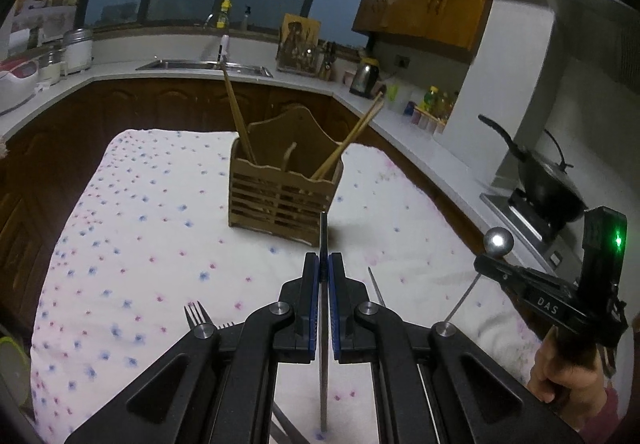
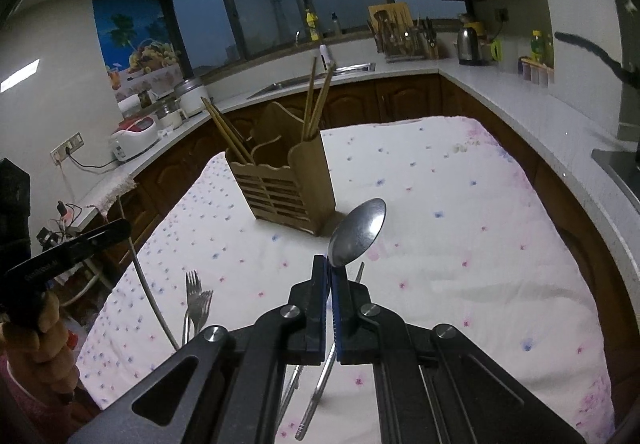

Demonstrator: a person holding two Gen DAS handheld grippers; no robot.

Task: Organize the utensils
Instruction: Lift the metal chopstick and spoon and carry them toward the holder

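A slatted wooden utensil holder (image 1: 280,191) (image 2: 286,191) stands on the flowered cloth (image 1: 140,228) with chopsticks (image 1: 236,111) leaning in its outer compartments. My left gripper (image 1: 324,258) is shut on a thin metal utensil (image 1: 323,232) seen edge-on, lifted in front of the holder; its kind I cannot tell. My right gripper (image 2: 331,262) is shut on the neck of a metal spoon (image 2: 360,230), bowl up, handle hanging down. Two forks (image 1: 196,314) (image 2: 196,300) lie on the cloth at the near left. Each gripper shows in the other's view, held by a hand (image 1: 560,372).
Another thin metal piece (image 1: 376,288) lies on the cloth near my fingers. Counters ring the table: a sink (image 1: 200,64) at the back, a kettle (image 1: 364,77) and jars to the right, a black wok (image 1: 548,183) on the stove, a rice cooker (image 2: 132,139) at left.
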